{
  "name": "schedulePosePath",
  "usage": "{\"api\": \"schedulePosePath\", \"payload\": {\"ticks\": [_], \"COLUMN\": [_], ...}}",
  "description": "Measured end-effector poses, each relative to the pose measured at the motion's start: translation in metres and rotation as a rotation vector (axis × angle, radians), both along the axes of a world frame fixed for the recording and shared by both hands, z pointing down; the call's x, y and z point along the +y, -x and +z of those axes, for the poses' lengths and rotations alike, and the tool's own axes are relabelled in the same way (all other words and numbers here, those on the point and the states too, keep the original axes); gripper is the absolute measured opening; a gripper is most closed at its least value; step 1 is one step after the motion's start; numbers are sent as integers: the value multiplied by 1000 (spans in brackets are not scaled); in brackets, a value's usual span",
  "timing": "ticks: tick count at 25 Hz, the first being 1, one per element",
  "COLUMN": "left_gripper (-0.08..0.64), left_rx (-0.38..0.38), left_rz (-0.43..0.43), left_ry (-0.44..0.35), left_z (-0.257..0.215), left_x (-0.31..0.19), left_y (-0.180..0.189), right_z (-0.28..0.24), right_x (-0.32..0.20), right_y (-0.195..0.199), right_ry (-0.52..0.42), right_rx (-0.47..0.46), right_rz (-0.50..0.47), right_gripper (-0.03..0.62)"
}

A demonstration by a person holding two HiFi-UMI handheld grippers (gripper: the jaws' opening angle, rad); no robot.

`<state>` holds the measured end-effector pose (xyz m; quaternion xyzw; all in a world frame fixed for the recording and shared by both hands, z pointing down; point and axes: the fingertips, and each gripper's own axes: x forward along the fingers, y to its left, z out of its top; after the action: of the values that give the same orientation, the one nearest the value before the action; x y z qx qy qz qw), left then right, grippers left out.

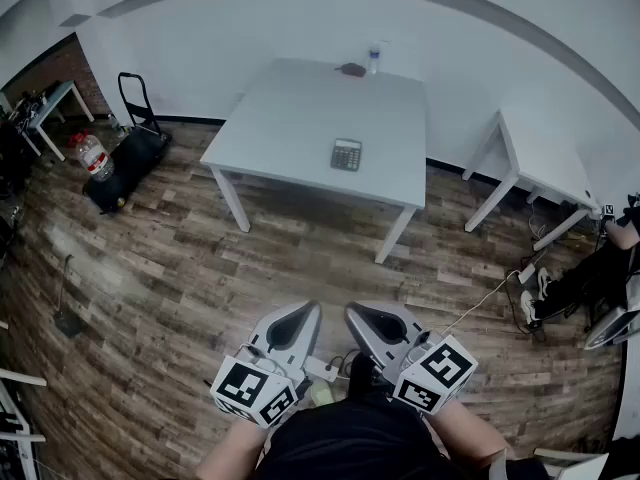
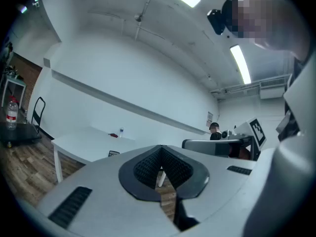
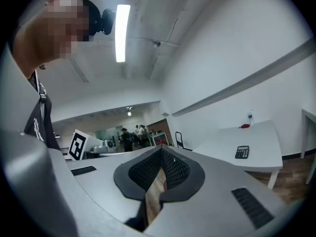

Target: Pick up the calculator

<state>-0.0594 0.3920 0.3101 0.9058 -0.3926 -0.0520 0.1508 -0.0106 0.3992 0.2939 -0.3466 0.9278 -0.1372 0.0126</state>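
Observation:
The dark calculator (image 1: 346, 154) lies flat near the front edge of a white table (image 1: 300, 108). It also shows small in the left gripper view (image 2: 113, 153) and the right gripper view (image 3: 242, 152). Both grippers hang low by my body, over the wood floor and well short of the table. My left gripper (image 1: 298, 310) (image 2: 160, 171) is shut with nothing in it. My right gripper (image 1: 360, 312) (image 3: 159, 174) is shut and empty too. They sit side by side, jaws pointing toward the table.
A clear bottle (image 1: 374, 58) and a small dark red object (image 1: 350, 69) stand at the table's far edge. A second white table (image 1: 540, 158) is at the right. A black trolley bag (image 1: 125, 163) and water jug (image 1: 92, 155) lie left. Cables (image 1: 480, 298) cross the floor.

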Motion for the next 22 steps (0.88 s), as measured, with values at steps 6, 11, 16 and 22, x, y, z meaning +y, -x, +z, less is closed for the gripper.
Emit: {"api": "schedulePosePath", "payload": {"ticks": [6, 11, 16, 22], "left_gripper": [5, 5, 5, 5], "left_rx": [15, 6, -4, -11], "left_rz": [5, -4, -10, -13], "left_ry": [7, 15, 43, 74], "left_z": [1, 7, 15, 18], "left_x": [-32, -70, -125, -212], "left_y": [3, -2, -13, -44], "right_z": [2, 10, 14, 20], "right_x": [-32, -69, -124, -208], "right_y": [8, 6, -3, -37], "right_ry": [2, 2, 12, 52], "right_rx": [7, -9, -25, -16], "right_rz": [-22, -41, -59, -63], "right_gripper": [14, 14, 14, 14]}}
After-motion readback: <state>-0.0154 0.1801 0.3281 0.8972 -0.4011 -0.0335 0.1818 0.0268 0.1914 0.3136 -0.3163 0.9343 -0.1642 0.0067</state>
